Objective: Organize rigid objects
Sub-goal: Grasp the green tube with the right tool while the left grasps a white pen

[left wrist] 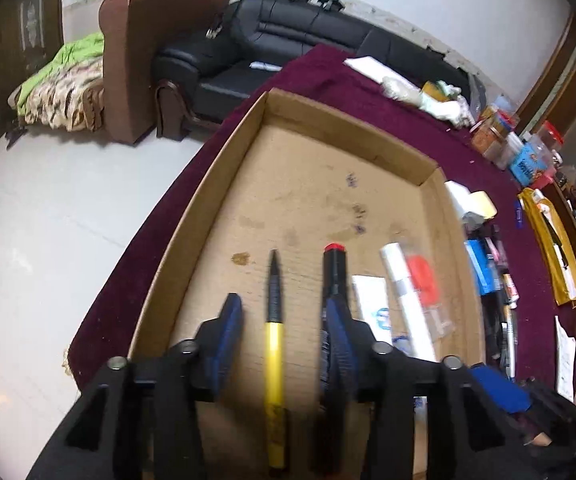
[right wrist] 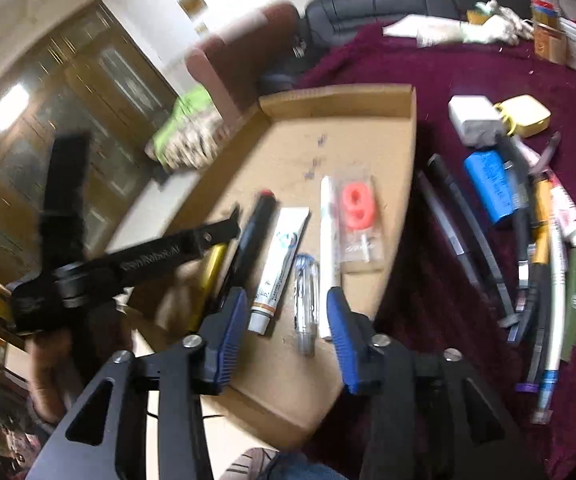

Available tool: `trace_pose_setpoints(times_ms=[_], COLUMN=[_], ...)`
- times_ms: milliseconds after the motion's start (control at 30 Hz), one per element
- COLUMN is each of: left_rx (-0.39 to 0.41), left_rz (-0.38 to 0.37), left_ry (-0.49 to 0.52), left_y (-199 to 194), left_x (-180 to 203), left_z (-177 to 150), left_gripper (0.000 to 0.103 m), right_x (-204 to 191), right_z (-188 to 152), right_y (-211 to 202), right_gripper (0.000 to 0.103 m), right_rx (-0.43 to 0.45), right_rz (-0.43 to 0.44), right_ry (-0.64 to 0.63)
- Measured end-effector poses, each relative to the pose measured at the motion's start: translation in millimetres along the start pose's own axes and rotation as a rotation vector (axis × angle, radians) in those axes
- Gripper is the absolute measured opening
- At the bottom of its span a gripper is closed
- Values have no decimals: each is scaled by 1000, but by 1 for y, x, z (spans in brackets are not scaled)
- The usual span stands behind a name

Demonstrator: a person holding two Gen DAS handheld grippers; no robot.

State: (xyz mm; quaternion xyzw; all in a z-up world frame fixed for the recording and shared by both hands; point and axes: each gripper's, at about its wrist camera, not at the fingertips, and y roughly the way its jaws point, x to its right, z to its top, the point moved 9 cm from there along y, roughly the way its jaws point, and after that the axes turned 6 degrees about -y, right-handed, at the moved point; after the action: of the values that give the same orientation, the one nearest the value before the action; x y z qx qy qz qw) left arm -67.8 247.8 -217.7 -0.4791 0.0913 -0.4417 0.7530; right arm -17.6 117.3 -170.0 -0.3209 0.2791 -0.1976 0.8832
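Held the left gripper (left wrist: 284, 320) over the near end of the cardboard tray (left wrist: 327, 120), jaws apart and gripping nothing. Found a yellow-and-black pen (left wrist: 274, 340) flat on the tray floor, straight between the two blue pads (left wrist: 228, 332), clear of both, tip towards the tray's far wall. Saw a black marker with a red cap (left wrist: 333, 268) on the tray floor just beside the pen, its lower part hidden behind the right-hand pad; could not tell whether touching it.

Held the right gripper (right wrist: 286, 316) over the same near end of the tray, also parted and holding nothing. Found a clear plastic pen (right wrist: 305, 300) on the tray floor between its pads, touching neither. Noted the row on the tray floor on both sides of that clear pen: a white tube (right wrist: 278, 264) next to it on the marker's side, then on the other side a white pen (right wrist: 327, 248) and a clear packet with an orange-red number candle (right wrist: 355, 216), nearest the tray's right wall.

Left the far half of the tray floor bare apart from stains. Rested the tray on a maroon cloth (right wrist: 467, 72). Saw a heap of pens, tubes and tools (right wrist: 535, 240) on the cloth outside the tray's right wall, well apart from both grippers.
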Motion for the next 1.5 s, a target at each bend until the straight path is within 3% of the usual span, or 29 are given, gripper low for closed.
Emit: trace_pose_setpoints(times_ms=[133,233,367,433,600,833,867,900,933,1133,1233,1367,1433,1500], left_rx=[93,118,85,61,35,11,9,4,1,-26,-59,-131,-174,-207], left_rz=[-21,-86,-191,-208,-207,-207,-210,-212,-215,-270,-297,-296,-264,-213], left_ry=[63,98,151,192,244,235,234,237,241,291,328,373,385,426], left_y=[-33,-50,-55,-52,-47,-42,-42,-41,-42,-41,-34,-8,13,32], left_x=[35,71,118,136,154,153,154,156,158,193,223,259,270,278], left_z=[-5,-16,-41,-52,-63,-69,-70,-71,-72,-89,-96,-97,-97,-101], left_gripper=[67,72,74,74,74,74,74,74,74,74,73,64,40,27], right_x=[49,102,175,193,196,170,169,170,175,213,221,228,231,233], right_z=[-5,-17,-40,-45,-34,-30,-32,-35,-38,-67,-70,-64,-62,-61], right_y=[-56,-80,-93,-87,-74,-44,-44,-48,-50,-95,-104,-104,-105,-107], right_gripper=[45,45,45,45,44,43,37,23,20,20,20,20,20,20], right_rx=[113,147,111,75,41,-58,-67,-72,-72,-24,49,124,147,157], right_rz=[-5,-62,-194,-211,-240,-529,-535,-532,-531,-538,-451,-422,-402,-379], right_ry=[84,191,320,344,294,36,19,14,21,108,163,179,207,230])
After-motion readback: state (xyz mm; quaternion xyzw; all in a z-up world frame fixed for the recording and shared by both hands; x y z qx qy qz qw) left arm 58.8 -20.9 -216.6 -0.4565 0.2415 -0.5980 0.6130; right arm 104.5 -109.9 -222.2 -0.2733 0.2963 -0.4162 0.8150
